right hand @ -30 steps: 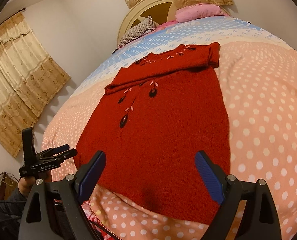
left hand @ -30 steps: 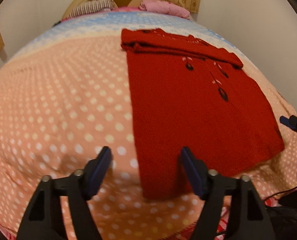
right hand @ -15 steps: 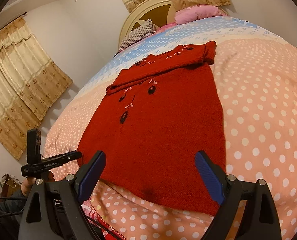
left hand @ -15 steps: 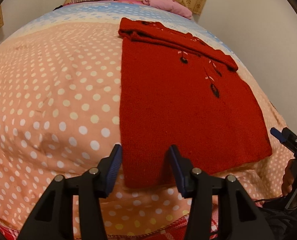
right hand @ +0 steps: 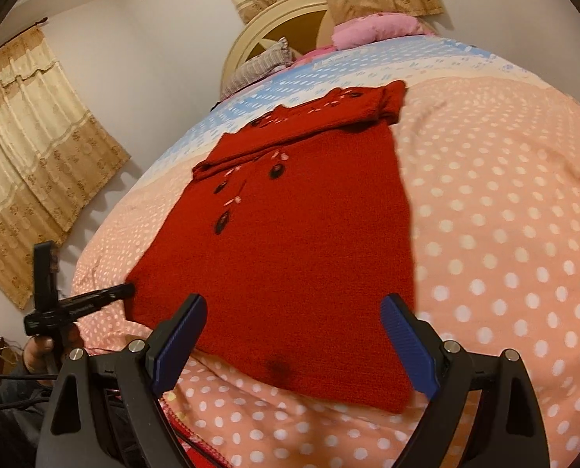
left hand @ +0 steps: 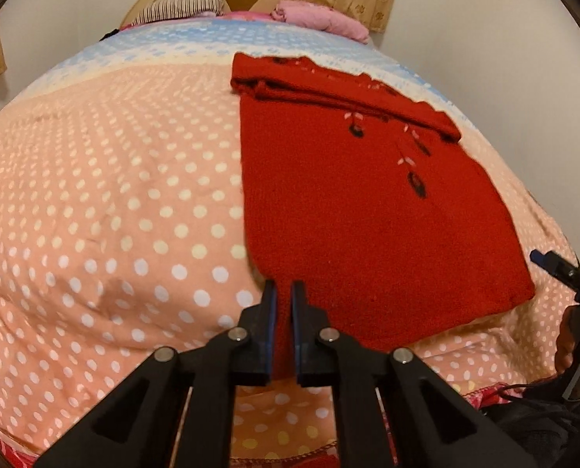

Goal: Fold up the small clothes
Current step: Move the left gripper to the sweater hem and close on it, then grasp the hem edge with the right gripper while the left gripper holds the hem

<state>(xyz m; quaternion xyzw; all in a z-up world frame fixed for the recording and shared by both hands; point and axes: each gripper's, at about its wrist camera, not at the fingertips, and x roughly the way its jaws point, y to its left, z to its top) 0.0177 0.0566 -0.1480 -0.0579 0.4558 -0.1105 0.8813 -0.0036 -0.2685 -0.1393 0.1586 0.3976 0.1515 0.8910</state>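
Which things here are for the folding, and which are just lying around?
For the folding:
red knitted sweater
left gripper, pinching its near corner
right gripper, open

Just lying around:
pink folded blanket
striped pillow
patterned yellow curtains

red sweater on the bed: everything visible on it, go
The red sweater looks like a coarse knit with dark oval and pale pink motifs down its front. It lies flat on the polka-dot bedspread, hem toward the cameras, its far end folded over into a thick band. The left gripper is pinched shut on the near hem corner, fabric between its pads. The right gripper hovers open above the other hem corner, not gripping.
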